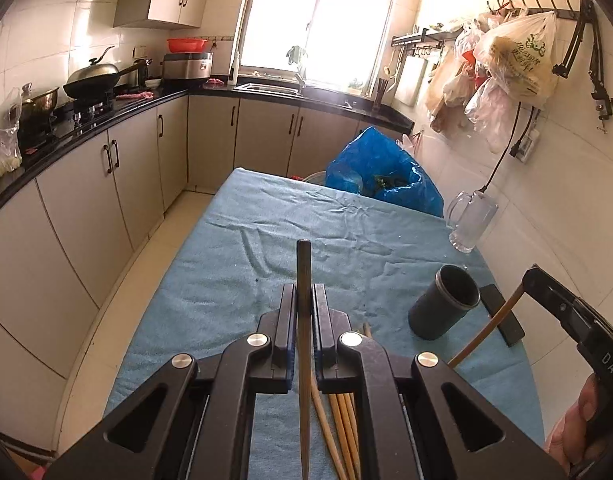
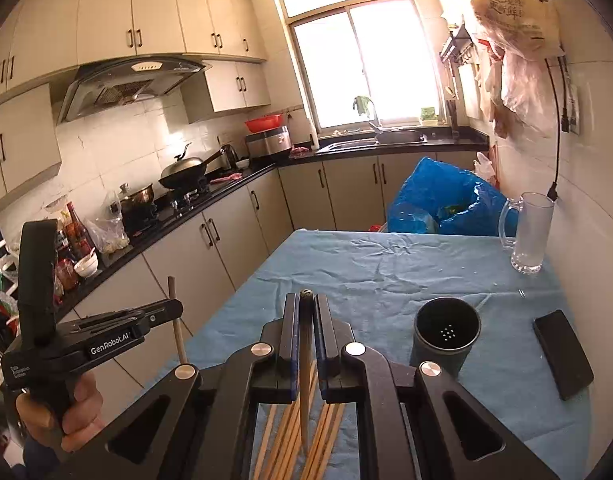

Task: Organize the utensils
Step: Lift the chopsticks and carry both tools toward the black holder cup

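My left gripper [image 1: 305, 292] is shut on one wooden chopstick [image 1: 304, 264] that stands up between its fingers above the blue tablecloth. My right gripper [image 2: 305, 304] is shut on another chopstick [image 2: 305, 344], also raised. Several loose chopsticks [image 1: 340, 424] lie on the cloth under the left gripper; they also show under the right gripper [image 2: 284, 440]. A dark round holder cup [image 1: 446, 304] stands upright to the right; in the right wrist view the cup [image 2: 446, 338] looks empty. The right gripper [image 1: 524, 280] with its chopstick shows near the cup; the left gripper [image 2: 178, 306] shows at left.
A black phone [image 2: 562, 360] lies right of the cup. A glass mug [image 2: 528, 232] stands at the far right by the wall. A blue plastic bag [image 2: 438, 196] sits past the table's far end. Kitchen counter and cabinets [image 1: 106, 160] run along the left.
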Demonstrator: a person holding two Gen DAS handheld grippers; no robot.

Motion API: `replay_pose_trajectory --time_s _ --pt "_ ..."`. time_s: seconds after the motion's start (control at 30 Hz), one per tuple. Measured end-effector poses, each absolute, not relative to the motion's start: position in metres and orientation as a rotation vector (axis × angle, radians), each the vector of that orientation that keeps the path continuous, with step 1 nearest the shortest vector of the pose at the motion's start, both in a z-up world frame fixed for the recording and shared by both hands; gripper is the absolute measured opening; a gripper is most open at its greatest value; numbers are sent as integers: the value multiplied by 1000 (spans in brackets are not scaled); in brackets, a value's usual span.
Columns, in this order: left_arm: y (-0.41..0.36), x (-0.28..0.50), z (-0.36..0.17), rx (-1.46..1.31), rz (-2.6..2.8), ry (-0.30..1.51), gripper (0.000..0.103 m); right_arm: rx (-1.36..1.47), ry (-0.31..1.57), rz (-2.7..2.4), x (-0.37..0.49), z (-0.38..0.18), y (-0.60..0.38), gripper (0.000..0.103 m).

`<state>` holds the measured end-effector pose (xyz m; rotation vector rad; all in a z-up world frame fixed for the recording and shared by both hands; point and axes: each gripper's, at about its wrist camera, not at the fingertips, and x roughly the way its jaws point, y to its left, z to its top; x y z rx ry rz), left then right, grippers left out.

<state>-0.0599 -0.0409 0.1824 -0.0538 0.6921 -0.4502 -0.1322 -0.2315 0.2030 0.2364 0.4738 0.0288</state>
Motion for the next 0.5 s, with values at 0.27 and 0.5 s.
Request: replay_pose_trajectory --time_s 0.27,0.5 --pt "-48 -60 187 -53 -449 684 7 258 455 23 -139 209 -242 8" --pt "-55 -59 191 -50 -463 683 7 292 433 14 -146 214 -253 8"
